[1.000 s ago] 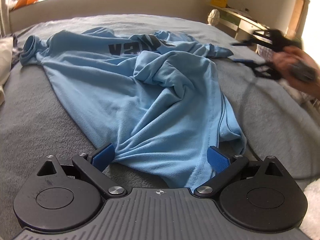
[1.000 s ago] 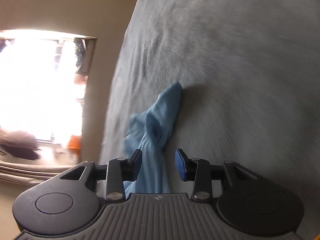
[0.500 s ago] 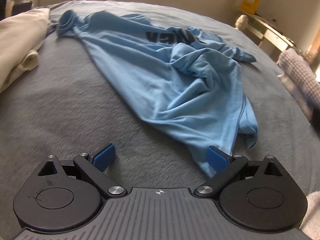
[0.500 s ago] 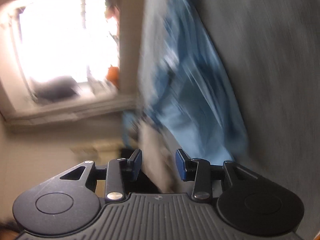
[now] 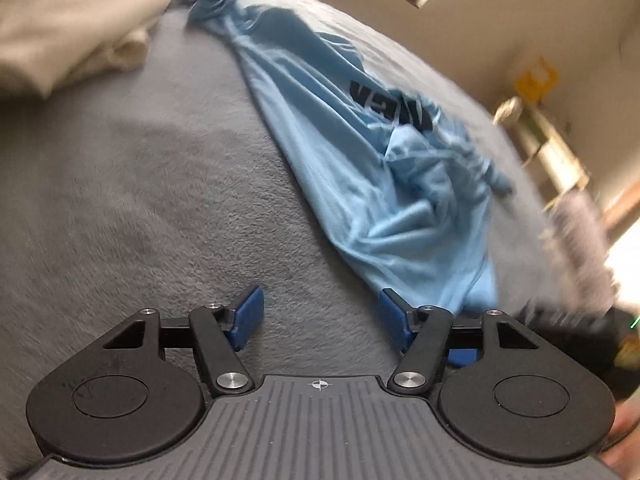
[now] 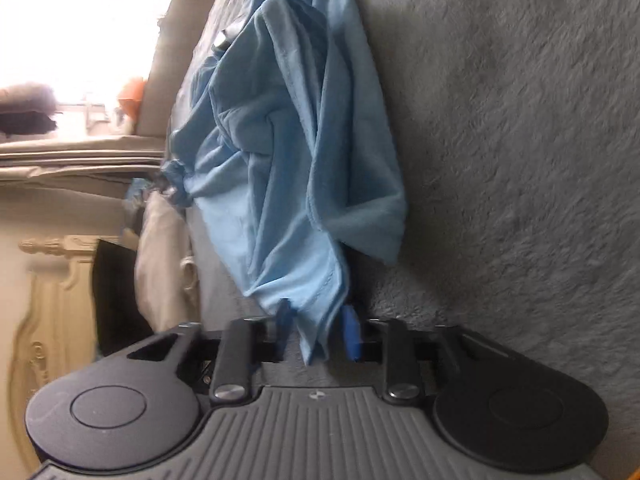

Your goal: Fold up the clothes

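Note:
A light blue T-shirt [image 5: 360, 148] with dark lettering lies crumpled on the grey blanket [image 5: 140, 200]. My left gripper [image 5: 318, 316] is open and empty over bare blanket; the shirt's near corner lies just past its right finger. In the right wrist view the camera is rolled sideways. The shirt [image 6: 288, 140] hangs bunched before it. My right gripper [image 6: 318, 332] has its jaws partly closed, with the shirt's lower hem between the blue pads; they do not look pressed onto the cloth.
A folded cream garment [image 5: 76, 20] lies at the far left of the bed. A shelf unit [image 5: 552, 152] stands by the wall at the right. A pale knitted item [image 5: 580, 236] lies at the right edge. A carved cream headboard [image 6: 52, 300] shows in the right wrist view.
My left gripper has moved left off the shirt and now sits over bare blanket. My right gripper has swung round to the shirt's hem, which now lies between its fingers.

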The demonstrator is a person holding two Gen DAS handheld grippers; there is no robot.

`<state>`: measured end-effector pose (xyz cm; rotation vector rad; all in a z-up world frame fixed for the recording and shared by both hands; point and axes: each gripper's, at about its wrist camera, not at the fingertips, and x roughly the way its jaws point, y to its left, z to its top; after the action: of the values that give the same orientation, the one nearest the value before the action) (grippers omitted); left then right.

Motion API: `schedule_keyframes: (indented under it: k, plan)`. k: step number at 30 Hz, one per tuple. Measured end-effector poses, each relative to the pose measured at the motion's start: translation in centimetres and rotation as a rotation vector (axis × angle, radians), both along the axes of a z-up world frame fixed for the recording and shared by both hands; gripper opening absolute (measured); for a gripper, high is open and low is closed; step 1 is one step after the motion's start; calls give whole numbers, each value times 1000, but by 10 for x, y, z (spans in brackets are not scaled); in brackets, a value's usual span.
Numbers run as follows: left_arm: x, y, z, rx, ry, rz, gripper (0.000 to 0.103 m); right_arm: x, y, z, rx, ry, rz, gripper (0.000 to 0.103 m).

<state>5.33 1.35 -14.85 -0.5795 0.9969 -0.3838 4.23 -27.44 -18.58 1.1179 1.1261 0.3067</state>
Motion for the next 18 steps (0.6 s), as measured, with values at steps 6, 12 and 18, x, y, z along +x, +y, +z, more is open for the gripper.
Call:
schedule_keyframes:
  k: [6, 12, 18]
  plan:
    - [14, 30, -28, -397, 173, 24, 80, -9, 29, 18, 81, -118, 137, 2]
    - [19, 37, -44, -580, 250, 17, 82, -18, 46, 35, 119, -201, 249, 2]
    - [20, 27, -51, -622, 290, 21, 44, -24, 61, 44, 135, -233, 348, 3]
